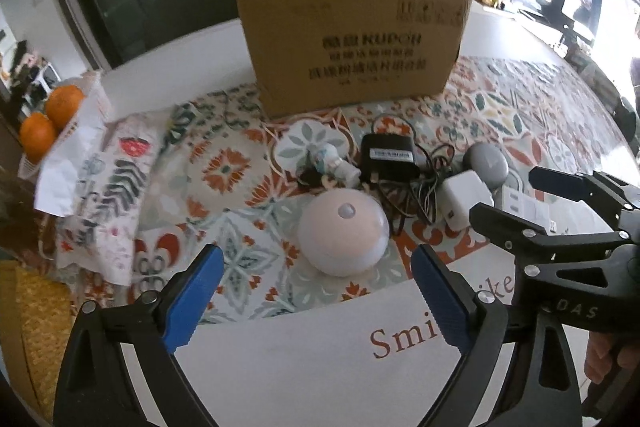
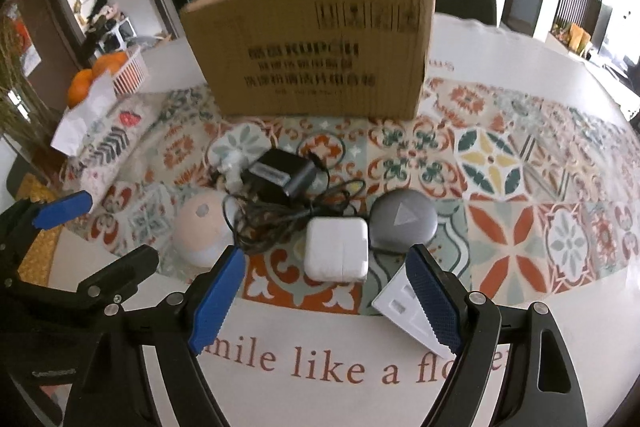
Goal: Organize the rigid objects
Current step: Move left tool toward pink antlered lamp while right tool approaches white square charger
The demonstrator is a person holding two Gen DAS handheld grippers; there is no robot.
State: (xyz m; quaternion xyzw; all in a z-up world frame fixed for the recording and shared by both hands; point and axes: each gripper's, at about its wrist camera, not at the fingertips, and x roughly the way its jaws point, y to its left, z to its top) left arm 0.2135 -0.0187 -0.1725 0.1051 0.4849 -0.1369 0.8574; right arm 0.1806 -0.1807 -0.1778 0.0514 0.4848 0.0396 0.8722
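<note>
Both grippers hang released, fingers empty, over the worktop [image 2: 520, 39]. Left gripper [image 1: 316, 291] view: pink dome lamp [image 1: 343, 231] ahead, near cardboard box [image 1: 352, 43]. Right gripper [image 2: 328, 299] view alone shows the white socket plate [image 2: 400, 307] beside the white charger [image 2: 337, 247].

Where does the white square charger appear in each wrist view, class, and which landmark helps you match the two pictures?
Left wrist view: the white square charger lies right of centre, beside the tangled black cable.
Right wrist view: it lies near centre, just ahead of the open tongs.
Shared landmark: the cardboard box stands behind it in both.
</note>
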